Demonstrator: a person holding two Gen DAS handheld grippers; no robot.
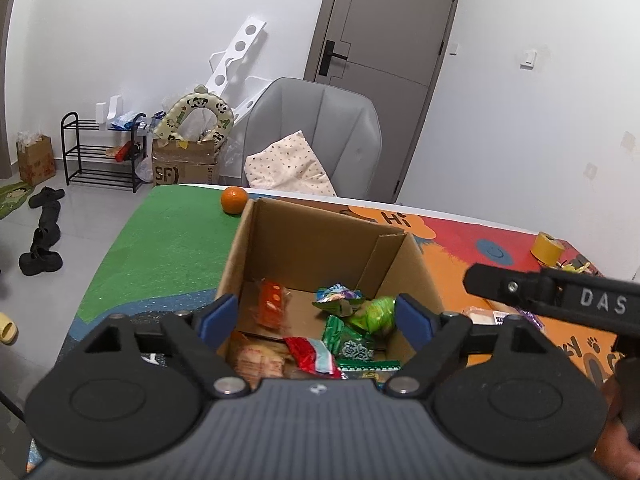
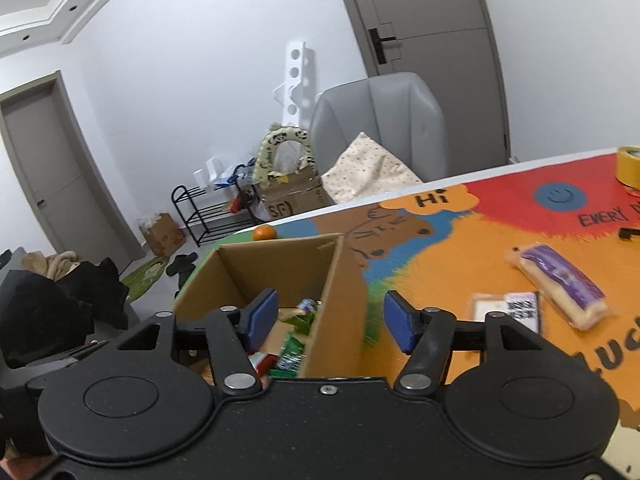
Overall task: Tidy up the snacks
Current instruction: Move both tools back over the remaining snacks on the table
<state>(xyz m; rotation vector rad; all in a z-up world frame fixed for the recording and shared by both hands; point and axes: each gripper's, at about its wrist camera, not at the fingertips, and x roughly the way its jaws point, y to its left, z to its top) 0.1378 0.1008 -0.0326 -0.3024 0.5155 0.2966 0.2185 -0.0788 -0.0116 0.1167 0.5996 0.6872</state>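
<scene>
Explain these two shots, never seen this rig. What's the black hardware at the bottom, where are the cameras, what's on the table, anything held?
No robot arm here: a person carries one two-finger gripper per hand, with a fisheye camera on each looking along its fingers.

Left wrist view: the left gripper, blue pads apart, nothing between them, hangs over an open cardboard box. Inside the box lie snack packets, among them an orange packet and a green packet. The other gripper's body enters at the right.

Right wrist view: the right gripper, also open and empty, straddles the box's right wall. Still out on the colourful mat are a purple-wrapped snack and a flat packet. A tangerine and a tape roll sit further off.
</scene>
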